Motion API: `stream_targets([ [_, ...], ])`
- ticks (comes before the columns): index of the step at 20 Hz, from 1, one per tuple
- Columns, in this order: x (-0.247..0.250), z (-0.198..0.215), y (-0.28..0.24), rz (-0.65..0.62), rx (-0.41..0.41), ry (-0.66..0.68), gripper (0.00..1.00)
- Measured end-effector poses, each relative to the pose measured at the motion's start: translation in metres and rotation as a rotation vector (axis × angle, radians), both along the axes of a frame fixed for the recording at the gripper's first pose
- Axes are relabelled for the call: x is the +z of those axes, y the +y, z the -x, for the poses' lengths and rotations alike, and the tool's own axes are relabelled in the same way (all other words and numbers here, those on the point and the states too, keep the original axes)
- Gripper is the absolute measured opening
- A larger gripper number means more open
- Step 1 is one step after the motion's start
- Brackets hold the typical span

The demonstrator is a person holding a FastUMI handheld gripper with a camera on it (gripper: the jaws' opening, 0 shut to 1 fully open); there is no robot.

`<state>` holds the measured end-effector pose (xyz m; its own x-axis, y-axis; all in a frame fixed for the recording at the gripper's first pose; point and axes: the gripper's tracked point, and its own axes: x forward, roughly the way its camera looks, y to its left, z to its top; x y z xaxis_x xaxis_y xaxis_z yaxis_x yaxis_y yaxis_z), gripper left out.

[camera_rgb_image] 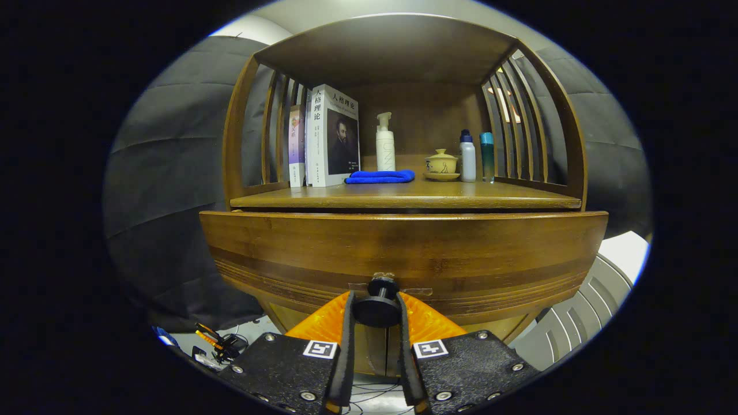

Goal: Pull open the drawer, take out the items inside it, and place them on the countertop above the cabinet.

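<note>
Hand-held gripper (377, 308) clamped on round dark knob (377, 305) of curved, grooved wooden drawer (403, 253)

A staged home corner inside a recording booth: a wooden cabinet (403, 253) is standing against black cloth walls (167, 190), its countertop (403, 199) carrying books (331, 135) at the left edge, a pump bottle (385, 144), a folded blue cloth (380, 176) and a lidded teacup (441, 163).

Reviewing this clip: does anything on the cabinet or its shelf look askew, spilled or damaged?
Nothing stands out. The books stand upright, the blue cloth lies folded flat, and the pump bottle, lidded teacup and two small bottles are upright. The gripper has its jaws closed on the drawer knob; the drawer front looks intact.
</note>
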<state>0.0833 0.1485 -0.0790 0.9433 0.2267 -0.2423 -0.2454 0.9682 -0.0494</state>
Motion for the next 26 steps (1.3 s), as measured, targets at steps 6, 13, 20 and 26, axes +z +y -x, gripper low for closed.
stream_targets([
  [6, 0.004, 0.044, -0.001, 0.064, 0.004, -0.059, 0.34],
  [13, 0.000, 0.087, -0.004, 0.080, 0.025, -0.042, 0.34],
  [20, -0.002, 0.129, 0.003, 0.109, 0.080, -0.053, 0.34],
  [26, -0.003, 0.154, 0.008, 0.141, 0.123, -0.062, 0.34],
])
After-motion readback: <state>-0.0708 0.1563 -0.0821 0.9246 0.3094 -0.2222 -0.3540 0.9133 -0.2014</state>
